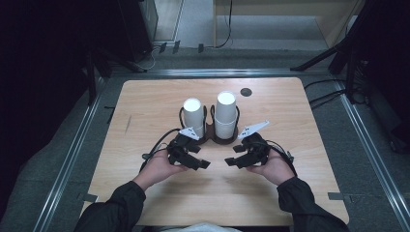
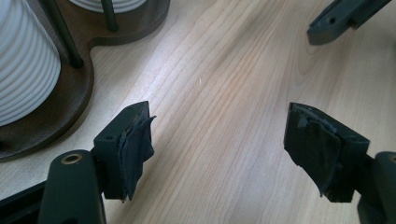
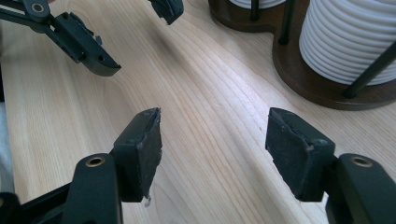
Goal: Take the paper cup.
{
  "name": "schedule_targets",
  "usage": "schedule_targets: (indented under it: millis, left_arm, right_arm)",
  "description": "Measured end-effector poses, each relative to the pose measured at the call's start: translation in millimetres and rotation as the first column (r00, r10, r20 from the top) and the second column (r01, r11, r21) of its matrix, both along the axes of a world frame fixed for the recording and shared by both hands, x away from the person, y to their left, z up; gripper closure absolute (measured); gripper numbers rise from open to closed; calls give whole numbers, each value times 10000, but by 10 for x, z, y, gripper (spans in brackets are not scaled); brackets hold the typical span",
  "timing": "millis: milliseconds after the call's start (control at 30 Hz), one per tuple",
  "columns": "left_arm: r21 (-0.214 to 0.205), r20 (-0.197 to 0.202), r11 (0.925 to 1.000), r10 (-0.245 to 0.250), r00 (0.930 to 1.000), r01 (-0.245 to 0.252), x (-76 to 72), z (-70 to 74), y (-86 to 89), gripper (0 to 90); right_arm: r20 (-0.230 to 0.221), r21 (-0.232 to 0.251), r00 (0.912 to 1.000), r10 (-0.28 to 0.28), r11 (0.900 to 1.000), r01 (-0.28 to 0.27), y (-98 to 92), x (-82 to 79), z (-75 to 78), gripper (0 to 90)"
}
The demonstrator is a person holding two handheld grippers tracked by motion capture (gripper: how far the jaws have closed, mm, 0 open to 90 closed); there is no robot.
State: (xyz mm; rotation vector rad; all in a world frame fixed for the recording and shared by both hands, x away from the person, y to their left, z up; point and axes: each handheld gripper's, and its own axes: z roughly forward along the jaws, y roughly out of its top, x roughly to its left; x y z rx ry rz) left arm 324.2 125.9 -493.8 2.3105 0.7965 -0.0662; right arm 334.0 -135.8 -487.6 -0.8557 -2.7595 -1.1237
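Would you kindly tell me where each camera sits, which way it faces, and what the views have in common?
High view: above the person's side, facing forward and down on the table; both forearms, left gripper and right gripper show.
Left gripper view: rides the left gripper, along its open jaws, toward the cup holder and a white cup stack.
Right gripper view: rides the right gripper, jaws apart, empty.
Shared: holder and cups; each gripper view catches the other gripper's jaws.
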Motion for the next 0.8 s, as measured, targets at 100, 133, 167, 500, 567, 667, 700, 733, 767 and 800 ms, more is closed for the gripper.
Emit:
schedule_targets:
  millis: [100, 133, 167, 500, 567, 667, 700, 733, 767, 800]
  left_arm:
    - [-23, -24, 10000, -3, 10000, 3, -7, -1, -6, 237]
    - [-46, -27, 10000, -21, 10000, 21, -6, 2, -4, 237]
    - [-120, -110, 9999, 3, 9999, -5, -2, 6, 2, 236]
    - [-166, -139, 9998, -65, 9999, 63, 11, 23, 25, 236]
    - [-196, -137, 9998, -90, 9999, 87, 11, 31, 32, 237]
    - [-230, -193, 9996, -137, 9997, 132, 9, 40, 39, 239]
    - [-204, -158, 9997, -155, 9998, 152, 5, 44, 44, 239]
    - [-206, -149, 9996, -178, 9997, 175, 1, 45, 47, 240]
    - [-192, -128, 9996, -200, 9997, 198, -4, 48, 51, 242]
    - [-151, -95, 9996, -258, 9996, 256, -9, 53, 57, 244]
  right_arm:
    - [7, -55, 10000, 59, 10000, -59, -18, 8, 12, 363]
    - [7, -55, 10000, 59, 10000, -59, -18, 8, 12, 363]
    - [17, -56, 9999, 144, 9999, -144, -27, 13, 22, 363]
    - [326, -19, 9985, 433, 9991, -433, -66, 28, 82, 343]
    - [354, 20, 9983, 472, 9989, -473, -87, 38, 99, 343]
    - [414, -10, 9981, 451, 9990, -451, -105, 48, 109, 342]
    - [439, -83, 9983, 382, 9992, -379, -116, 51, 114, 342]
    - [423, -97, 9985, 338, 9994, -335, -127, 52, 120, 342]
    - [476, -34, 9983, 350, 9994, -349, -141, 56, 126, 342]
    - [481, 1, 9981, 391, 9992, -391, -156, 60, 136, 342]
